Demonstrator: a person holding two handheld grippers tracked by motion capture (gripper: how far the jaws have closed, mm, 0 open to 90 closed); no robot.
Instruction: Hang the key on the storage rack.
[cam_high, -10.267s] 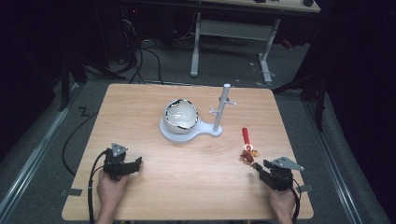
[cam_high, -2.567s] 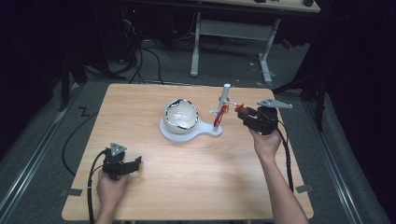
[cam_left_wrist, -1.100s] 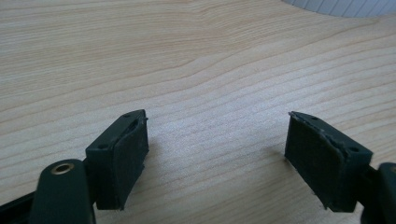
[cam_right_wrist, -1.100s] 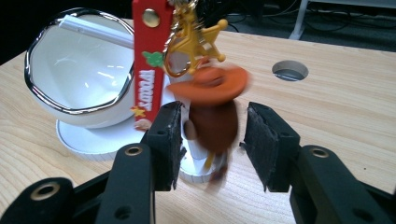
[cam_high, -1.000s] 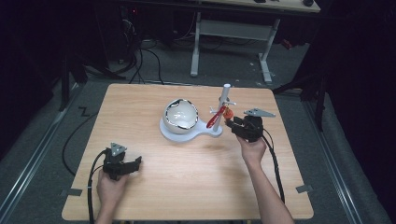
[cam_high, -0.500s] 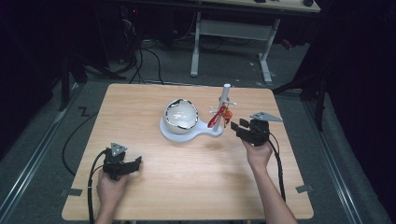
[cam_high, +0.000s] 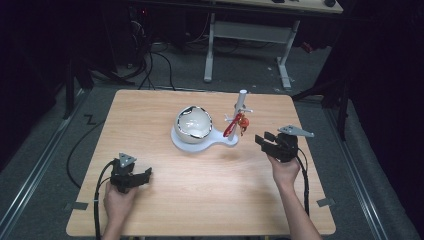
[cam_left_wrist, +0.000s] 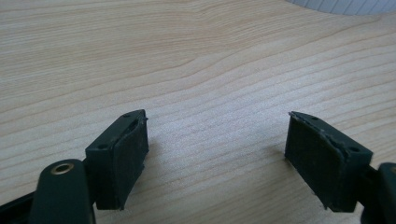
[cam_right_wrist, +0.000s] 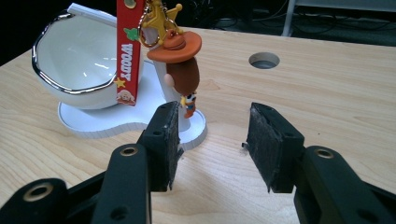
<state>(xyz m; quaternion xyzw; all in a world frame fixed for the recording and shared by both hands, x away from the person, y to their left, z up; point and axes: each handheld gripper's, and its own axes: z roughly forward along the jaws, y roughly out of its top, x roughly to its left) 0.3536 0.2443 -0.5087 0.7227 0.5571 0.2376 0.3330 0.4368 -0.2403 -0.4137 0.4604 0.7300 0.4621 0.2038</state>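
Both jaws of right gripper parted, nothing between, having just opened. Beyond them hangs keychain on peg of white stand, beside bowl. Hanging step seemingly done; next, probably draw back clear. Left gripper open, idle over table.

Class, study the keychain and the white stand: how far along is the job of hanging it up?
Done: the red keychain hangs from a peg on the white stand, beside the bowl.
In hand: nothing. The right gripper has just been opening, nothing sits between its pads, and it stands clear of the stand. The left gripper rests open on the table.
Left: apparently just drawing the right hand away.
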